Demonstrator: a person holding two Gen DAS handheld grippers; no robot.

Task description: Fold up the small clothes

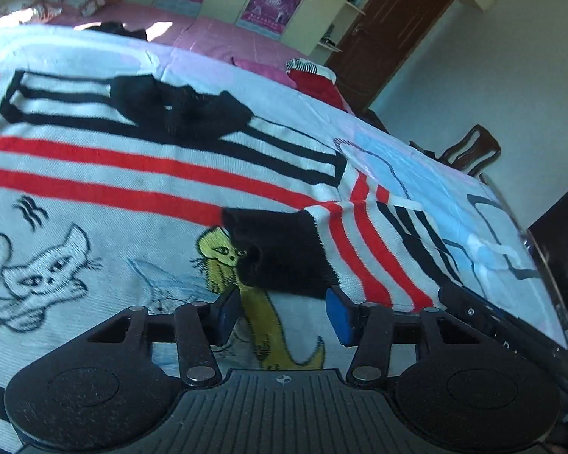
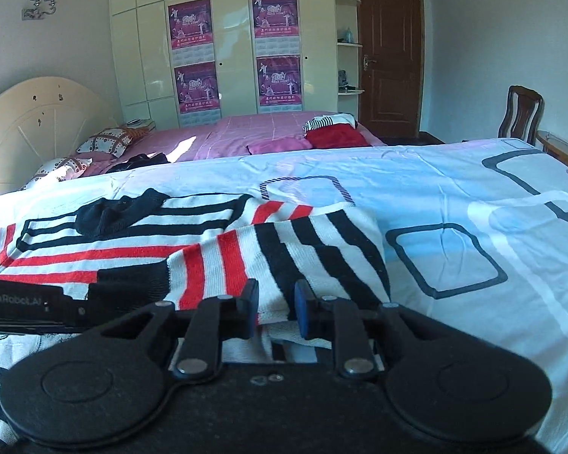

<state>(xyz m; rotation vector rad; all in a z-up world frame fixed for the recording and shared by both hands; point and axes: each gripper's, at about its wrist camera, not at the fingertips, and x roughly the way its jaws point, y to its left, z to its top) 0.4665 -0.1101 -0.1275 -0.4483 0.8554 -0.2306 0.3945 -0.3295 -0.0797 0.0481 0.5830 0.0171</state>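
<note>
1. Here, the left tool (image 1: 282,312) is hovering just above the sweater (image 1: 140,174), its two blue-padded fingers (image 1: 339,312) spread apart and gripping nothing; the black cuff (image 1: 280,253) of the folded-in sleeve is lying just ahead of the gap between them.
2. The right tool (image 2: 276,310) is sitting low at the sweater's near edge, its fingers (image 2: 303,308) partly apart with a fold of white knit lying between them; whether the pads are pinching that fold cannot be told from this view.
3. The sweater is lying spread flat on the bed sheet (image 2: 454,196), showing red and black stripes on white, with one striped sleeve (image 2: 284,253) folded across the body and ending in the black cuff.
4. A white cat motif (image 1: 41,276) and a yellow cat motif (image 1: 227,261) are showing on the sweater's lower front, the yellow one partly under the cuff.
5. The black collar (image 2: 113,212) is lying bunched at the far end of the garment.
6. The sheet, pale blue and white with dark rounded rectangles, is extending to the right of the sweater.
7. Beyond it, a pink bed (image 2: 246,132) is carrying a red garment (image 2: 337,136) and pillows (image 2: 106,140).
8. A wardrobe (image 2: 231,38) with posters, a brown door (image 2: 390,56) and a wooden chair (image 2: 522,113) are standing at the back.
</note>
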